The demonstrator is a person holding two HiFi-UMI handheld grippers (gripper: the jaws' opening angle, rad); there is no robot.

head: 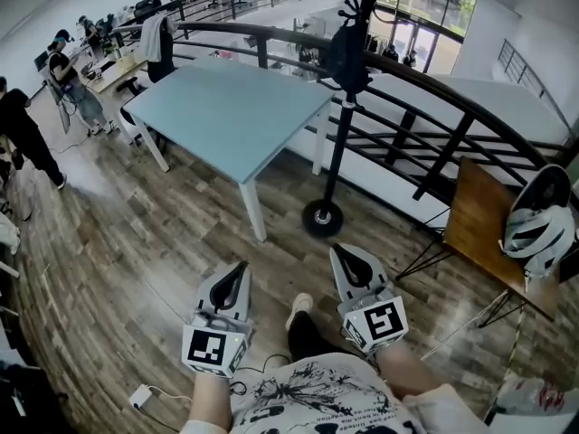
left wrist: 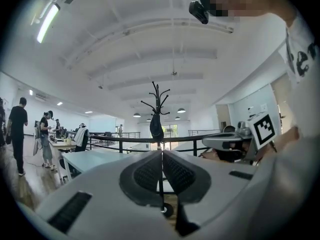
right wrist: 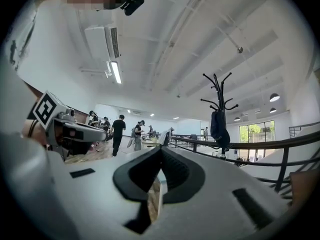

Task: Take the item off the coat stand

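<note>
A black coat stand [head: 338, 143] rises beside the railing, its round base [head: 322, 217] on the wood floor. A dark bag [head: 346, 54] hangs from its upper hooks. In the left gripper view the bag [left wrist: 156, 126] shows straight ahead, beyond the jaws. In the right gripper view the bag [right wrist: 218, 125] hangs to the right of the jaws. My left gripper [head: 237, 274] and right gripper [head: 348, 259] are held low near my body, well short of the stand. Both are shut with nothing between their jaws.
A light blue table [head: 226, 107] stands left of the stand. A black curved railing [head: 434, 89] runs behind it. A wooden folding table [head: 479, 215] at the right carries a white helmet [head: 538, 220]. People stand far left. A white charger [head: 140, 396] lies on the floor.
</note>
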